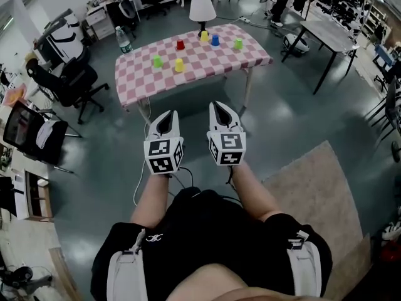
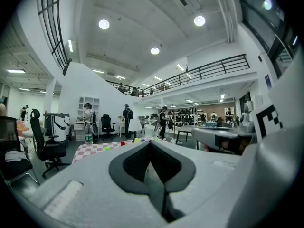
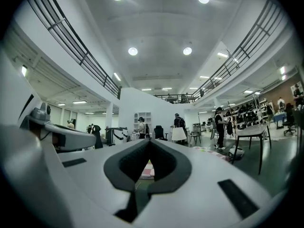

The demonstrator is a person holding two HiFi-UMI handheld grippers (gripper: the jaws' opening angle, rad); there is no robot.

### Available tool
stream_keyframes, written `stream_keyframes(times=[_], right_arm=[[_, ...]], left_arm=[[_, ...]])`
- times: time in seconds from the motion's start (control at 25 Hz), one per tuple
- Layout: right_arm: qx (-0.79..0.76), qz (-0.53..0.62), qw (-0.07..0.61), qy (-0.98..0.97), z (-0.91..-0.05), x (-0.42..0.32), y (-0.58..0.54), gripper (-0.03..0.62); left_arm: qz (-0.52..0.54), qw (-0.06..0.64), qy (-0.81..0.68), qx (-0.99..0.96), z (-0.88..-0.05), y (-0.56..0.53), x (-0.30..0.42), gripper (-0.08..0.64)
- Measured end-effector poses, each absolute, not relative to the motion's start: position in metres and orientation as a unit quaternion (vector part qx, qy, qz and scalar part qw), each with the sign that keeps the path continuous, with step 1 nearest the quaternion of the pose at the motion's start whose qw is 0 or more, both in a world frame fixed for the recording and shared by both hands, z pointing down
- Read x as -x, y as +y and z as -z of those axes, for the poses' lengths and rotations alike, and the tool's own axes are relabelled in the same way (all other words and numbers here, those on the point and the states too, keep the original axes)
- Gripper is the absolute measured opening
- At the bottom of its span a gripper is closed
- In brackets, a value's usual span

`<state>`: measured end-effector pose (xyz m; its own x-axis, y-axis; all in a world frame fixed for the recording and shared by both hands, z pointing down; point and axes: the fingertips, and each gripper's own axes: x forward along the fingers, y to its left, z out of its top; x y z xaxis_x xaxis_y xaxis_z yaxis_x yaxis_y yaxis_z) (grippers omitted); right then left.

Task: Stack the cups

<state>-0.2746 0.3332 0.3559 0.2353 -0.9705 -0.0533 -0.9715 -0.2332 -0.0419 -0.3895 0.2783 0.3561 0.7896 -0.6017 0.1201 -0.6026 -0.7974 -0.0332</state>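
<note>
Your left hand-held gripper (image 1: 165, 121) has its jaws pressed together at the tips, with nothing between them. Its own view (image 2: 150, 145) shows the dark pads meeting in a point. Your right hand-held gripper (image 1: 223, 115) sits just beside it at 3 o'clock, also closed and empty, and its view (image 3: 148, 145) shows the same. Both are held in front of your body, roughly level, over the grey floor (image 1: 294, 124).

The worktop (image 1: 135, 83), covered in a pink and white checked cloth, stands well apart from both hand-held grippers at 12 o'clock. All six cups sit apart on it, none of them stacked. In the far row a red cup (image 1: 180, 44) is at the left. At its 2 o'clock is the far yellow cup (image 1: 204, 36), with a blue cup (image 1: 215, 40) just beside that. The right green cup (image 1: 238, 43) stands at 3 o'clock of the blue one. Nearer you, the left green cup (image 1: 157, 61) and the near yellow cup (image 1: 179, 65) stand side by side, at 7 and 6 o'clock of the red cup.

A table lamp (image 1: 202, 8) with a white shade stands at the worktop's far edge, at 12 o'clock of the far yellow cup. A water bottle (image 1: 123, 41) stands at the worktop's far left corner.

A black office chair (image 1: 70, 80) stands at 9 o'clock of the worktop. A beige rug (image 1: 319, 199) lies at 4 o'clock of your right hand-held gripper.
</note>
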Motion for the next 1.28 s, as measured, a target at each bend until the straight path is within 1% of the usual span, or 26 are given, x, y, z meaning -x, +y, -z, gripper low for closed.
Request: stream_keyframes(times=[0.36, 0.52, 0.64, 0.76, 1.28], right_arm=[[0.792, -0.005, 0.034, 0.610, -0.363, 0.250, 0.323, 0.002], [0.786, -0.019, 0.059, 0.615, -0.363, 0.241, 0.314, 0.002], [0.787, -0.027, 0.067, 0.613, -0.364, 0.228, 0.299, 0.002], [0.785, -0.035, 0.063, 0.615, -0.365, 0.214, 0.274, 0.002], [0.778, -0.028, 0.061, 0.625, -0.365, 0.125, 0.110, 0.002]], left_arm=[[-0.064, -0.007, -0.299, -0.952, -0.360, 0.269, 0.361, 0.015], [-0.062, -0.008, -0.298, -0.952, -0.368, 0.255, 0.350, 0.015], [-0.063, -0.022, -0.300, -0.952, -0.374, 0.238, 0.338, 0.015], [-0.069, -0.038, -0.306, -0.949, -0.379, 0.214, 0.325, 0.015], [-0.051, 0.003, -0.322, -0.946, -0.381, 0.055, 0.243, 0.015]])
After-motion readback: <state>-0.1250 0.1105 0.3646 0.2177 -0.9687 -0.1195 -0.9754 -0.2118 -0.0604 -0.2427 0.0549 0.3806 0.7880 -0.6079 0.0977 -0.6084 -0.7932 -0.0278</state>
